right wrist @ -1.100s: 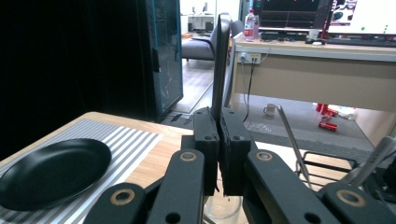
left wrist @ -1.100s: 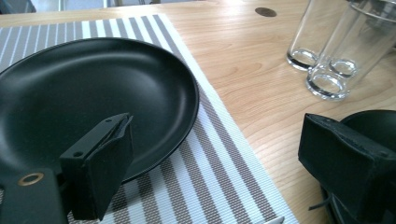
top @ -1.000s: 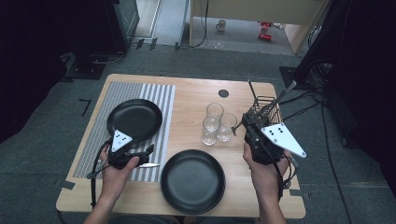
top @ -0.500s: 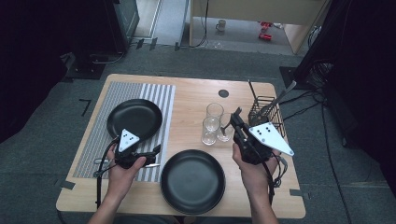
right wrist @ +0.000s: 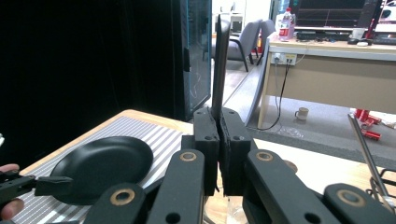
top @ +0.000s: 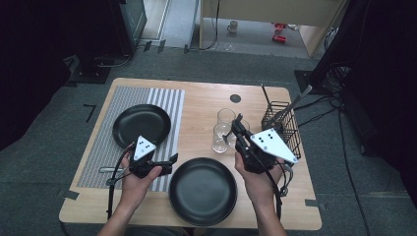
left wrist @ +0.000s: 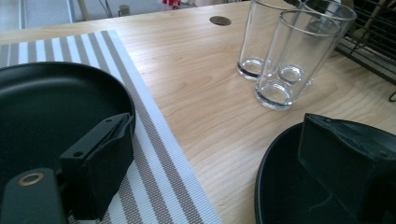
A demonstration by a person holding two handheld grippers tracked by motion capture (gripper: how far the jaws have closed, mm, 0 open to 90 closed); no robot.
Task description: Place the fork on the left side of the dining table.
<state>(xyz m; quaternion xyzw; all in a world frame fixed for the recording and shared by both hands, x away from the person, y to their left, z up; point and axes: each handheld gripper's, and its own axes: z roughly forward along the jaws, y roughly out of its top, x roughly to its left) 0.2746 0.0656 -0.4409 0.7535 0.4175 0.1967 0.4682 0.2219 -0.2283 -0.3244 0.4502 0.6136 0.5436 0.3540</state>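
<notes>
On the striped mat point(top: 167, 103) the left gripper point(top: 171, 162) hangs wide open and empty, beside the near plate point(top: 202, 191) – free to help. Right of the glasses point(top: 221, 137), the right gripper point(top: 236, 130) clamps a thin dark utensil point(right wrist: 219, 60) upright – likely drawn from the basket point(top: 282, 123) for laying by a plate.

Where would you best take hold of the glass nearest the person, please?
Probably the nearest glass by its wall, about mid-height, with the gripper coming in level from the person's side. It stands upright and its near side is free. The other glasses crowd close behind it, and the basket stands to the right, so those sides leave little room.
</notes>
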